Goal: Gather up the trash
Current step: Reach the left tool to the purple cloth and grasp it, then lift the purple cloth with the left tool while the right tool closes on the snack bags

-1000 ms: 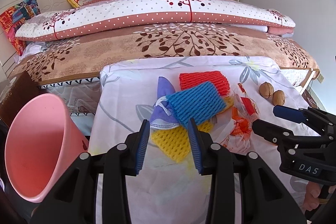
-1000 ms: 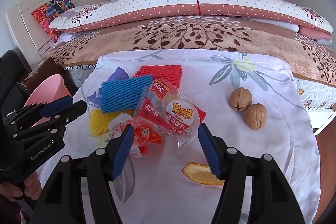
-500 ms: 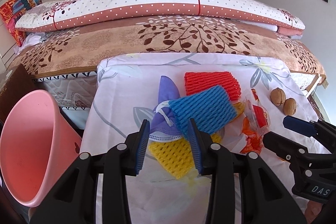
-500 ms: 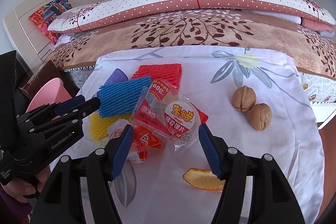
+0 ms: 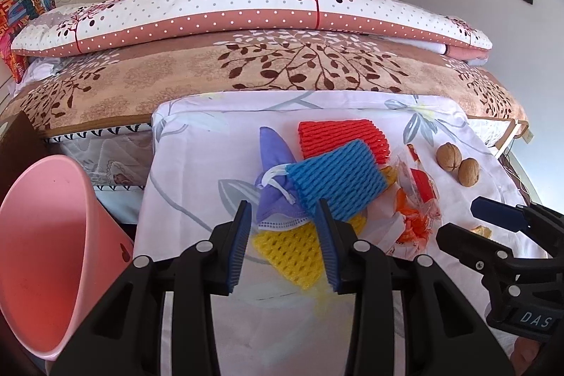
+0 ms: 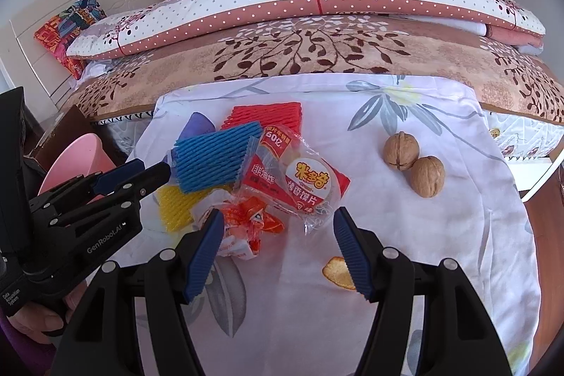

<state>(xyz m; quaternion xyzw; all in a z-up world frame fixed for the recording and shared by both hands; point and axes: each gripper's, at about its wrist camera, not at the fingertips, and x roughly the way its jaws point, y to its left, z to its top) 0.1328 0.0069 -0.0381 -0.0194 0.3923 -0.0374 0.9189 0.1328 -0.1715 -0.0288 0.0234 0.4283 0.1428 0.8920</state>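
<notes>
I have both tools hanging over the flowered cloth [image 6: 440,235], and neither grips anything. The left gripper [image 5: 283,244] has its jaws apart above the yellow foam net [image 5: 292,251]; the right gripper [image 6: 278,251] stands wider, with nothing between its pads.

The trash sits in one heap toward the cloth's left half. A blue foam net [image 5: 335,178] lies over the yellow one and against a red foam net [image 5: 343,140] behind it. A purple face mask [image 5: 275,164] is tucked under the blue net's left end. A clear snack wrapper [image 6: 299,175] overlaps the blue net's right edge, and a crumpled orange wrapper [image 6: 246,228] lies touching it on the near side. An orange peel [image 6: 335,270] lies apart, partly hidden by my right jaw. Two walnuts [image 6: 412,164] rest touching each other, well clear of the heap to the right.

The pink bin [image 5: 46,256] stands off the cloth's left edge, tilted toward me, its lower part cut off. Behind the cloth the bed [image 5: 264,69] rises close. The right half of the cloth is open. Most of the yellow net is covered.
</notes>
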